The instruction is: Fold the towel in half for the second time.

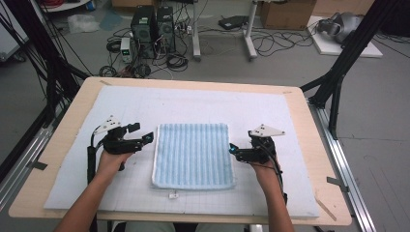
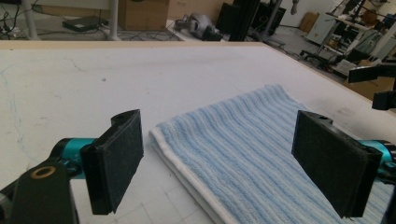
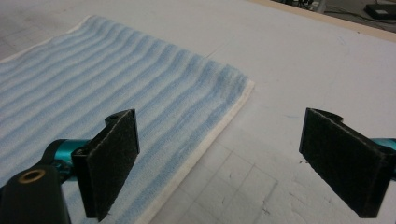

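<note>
That blue towel (image 1: 192, 154) lies folded flat mid-bench on the white mat (image 1: 270, 111). It's soft, light and floppy, so pinch the edges. Your left gripper (image 1: 143, 135) and right gripper (image 1: 232, 150) flank it, jaws wide apart, holding nothing.

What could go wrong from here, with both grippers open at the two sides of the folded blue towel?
1. The folded blue towel lies in layers, visible at its white edge. The left gripper, open astride that edge, may pinch the top layer alone, so the fold opens.
2. The right gripper is open above the opposite edge. If one side closes first, the towel may slide on the white mat and skew.
</note>
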`<state>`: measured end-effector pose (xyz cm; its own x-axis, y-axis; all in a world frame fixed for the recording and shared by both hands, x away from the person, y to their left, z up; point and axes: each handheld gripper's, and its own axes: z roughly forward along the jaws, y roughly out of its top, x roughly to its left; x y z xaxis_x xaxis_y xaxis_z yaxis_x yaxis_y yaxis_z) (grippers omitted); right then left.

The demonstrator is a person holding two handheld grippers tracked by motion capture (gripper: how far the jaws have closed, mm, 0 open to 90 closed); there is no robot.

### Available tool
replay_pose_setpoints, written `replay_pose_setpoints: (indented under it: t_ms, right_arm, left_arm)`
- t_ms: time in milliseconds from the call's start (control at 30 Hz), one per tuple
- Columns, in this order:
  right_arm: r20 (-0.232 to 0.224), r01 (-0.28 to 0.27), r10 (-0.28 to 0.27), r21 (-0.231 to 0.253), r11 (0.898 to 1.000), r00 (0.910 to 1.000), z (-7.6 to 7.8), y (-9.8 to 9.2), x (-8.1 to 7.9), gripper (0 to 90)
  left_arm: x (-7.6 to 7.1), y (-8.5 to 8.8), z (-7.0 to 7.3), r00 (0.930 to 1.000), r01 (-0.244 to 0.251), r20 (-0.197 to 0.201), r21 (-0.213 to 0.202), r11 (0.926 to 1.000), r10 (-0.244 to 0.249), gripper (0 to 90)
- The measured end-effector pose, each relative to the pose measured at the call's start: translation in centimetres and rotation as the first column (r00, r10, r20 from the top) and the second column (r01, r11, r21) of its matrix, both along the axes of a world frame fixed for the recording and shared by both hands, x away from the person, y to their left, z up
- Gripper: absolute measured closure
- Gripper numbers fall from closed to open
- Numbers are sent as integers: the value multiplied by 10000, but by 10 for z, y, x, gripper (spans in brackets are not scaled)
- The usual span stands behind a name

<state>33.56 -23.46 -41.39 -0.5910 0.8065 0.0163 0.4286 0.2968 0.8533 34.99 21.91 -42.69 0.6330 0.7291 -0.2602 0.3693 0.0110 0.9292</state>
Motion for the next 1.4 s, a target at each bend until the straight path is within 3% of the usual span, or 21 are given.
replay_pose_setpoints:
  t_ms: [367,500,633,700,767,900,1033,1167,1267,1400]
  right_arm:
    - [-137,-64,65,43,10000,9999,-1,-1,1,113]
    - [-144,-77,79,97,9999,9999,-1,-2,1,113]
    - [-279,-68,70,79,9999,9996,-3,-3,1,113]
    - [-334,-10,13,85,10000,9994,-4,-3,2,114]
    - [-343,-6,9,84,10000,9994,-4,-3,1,113]
    - [-315,-5,10,144,9999,9995,-3,-3,1,113]
    - [-336,-36,40,103,9999,9994,-3,-3,1,113]
    - [-394,-44,47,84,10000,9992,-4,-2,2,113]
    - [-425,-16,21,111,9999,9991,-4,-2,2,114]
    - [-487,-11,17,123,9999,9988,-4,-2,2,114]
  left_arm:
    - [4,1,-4,9993,-145,-338,339,9993,156,176]
    - [6,0,-2,9993,-136,-331,266,9996,144,176]
    - [14,-3,2,9990,-10,-456,679,9977,41,185]
    - [22,-5,4,9967,-10,-812,954,9954,88,204]
    - [28,-7,4,9955,-81,-930,891,9960,164,203]
    - [38,-13,4,9939,-50,-1086,1143,9934,175,209]
    - [50,-19,3,9924,-195,-1163,1724,9848,400,251]
    - [64,-24,0,9893,-296,-1342,1971,9799,569,257]
    - [72,-29,-4,9843,-381,-1595,2269,9732,757,270]
    - [81,-36,-12,9767,-135,-2040,2535,9672,671,301]
